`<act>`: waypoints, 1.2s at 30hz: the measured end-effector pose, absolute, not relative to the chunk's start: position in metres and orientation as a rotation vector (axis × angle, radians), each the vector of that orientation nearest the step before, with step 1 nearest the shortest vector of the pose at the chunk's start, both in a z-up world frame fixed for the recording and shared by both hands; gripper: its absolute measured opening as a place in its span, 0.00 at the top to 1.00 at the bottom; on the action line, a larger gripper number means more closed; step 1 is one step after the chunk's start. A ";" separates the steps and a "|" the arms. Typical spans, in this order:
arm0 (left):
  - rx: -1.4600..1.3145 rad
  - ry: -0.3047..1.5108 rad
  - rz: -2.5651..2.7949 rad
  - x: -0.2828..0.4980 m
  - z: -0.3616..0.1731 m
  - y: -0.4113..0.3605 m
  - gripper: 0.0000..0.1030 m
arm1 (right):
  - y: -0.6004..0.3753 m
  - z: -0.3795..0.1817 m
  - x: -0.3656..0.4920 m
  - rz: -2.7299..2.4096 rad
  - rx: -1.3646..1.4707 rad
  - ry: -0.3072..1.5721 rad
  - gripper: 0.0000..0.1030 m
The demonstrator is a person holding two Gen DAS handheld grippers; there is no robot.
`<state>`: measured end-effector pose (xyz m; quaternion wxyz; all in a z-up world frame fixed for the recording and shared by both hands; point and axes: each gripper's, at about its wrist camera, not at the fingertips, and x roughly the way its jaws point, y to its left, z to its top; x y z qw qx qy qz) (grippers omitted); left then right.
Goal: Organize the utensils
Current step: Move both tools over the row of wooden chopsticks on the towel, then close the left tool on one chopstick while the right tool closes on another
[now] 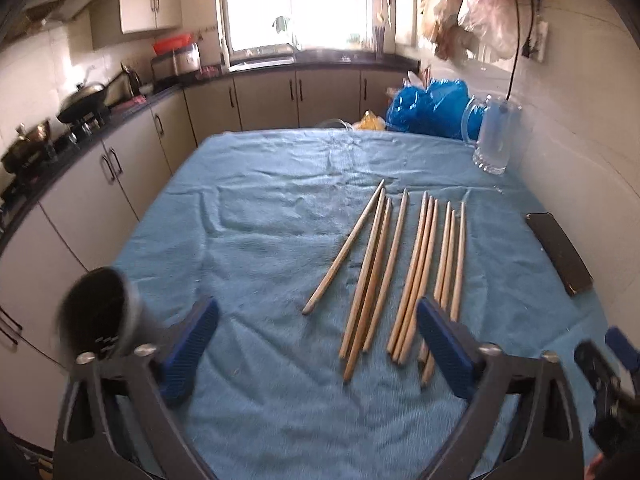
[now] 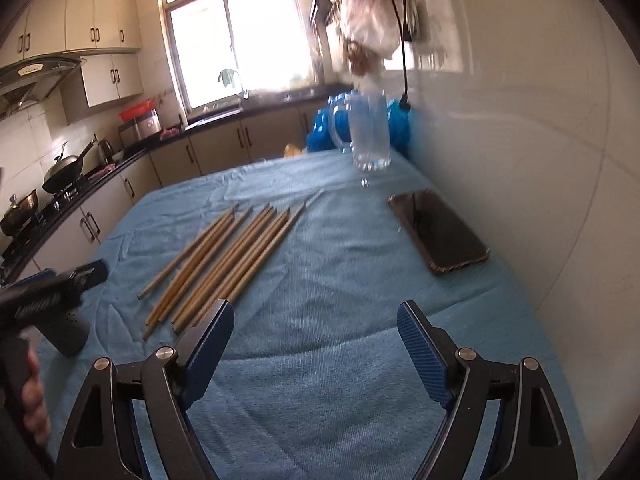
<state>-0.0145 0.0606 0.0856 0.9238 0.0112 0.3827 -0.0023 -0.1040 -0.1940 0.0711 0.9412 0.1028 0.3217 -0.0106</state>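
Left wrist: slim tapered wooden chopsticks (image 1: 400,272) on nubby blue cloth (image 1: 260,240); both hand-held grippers wide apart, empty.

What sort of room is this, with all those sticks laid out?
A home kitchen, most likely. A wok sits on a stove along the counter, cabinets hang above it, and wooden chopsticks lie on a table covered with a blue cloth.

Blue-clothed table (image 1: 260,200): chopsticks (image 1: 400,276), phone (image 1: 560,252), glass mug (image 1: 496,136), black cup (image 1: 100,316).
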 end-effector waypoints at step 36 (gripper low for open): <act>-0.092 0.988 -0.038 0.059 0.014 0.064 0.94 | -0.123 0.018 0.017 0.215 0.168 0.952 0.47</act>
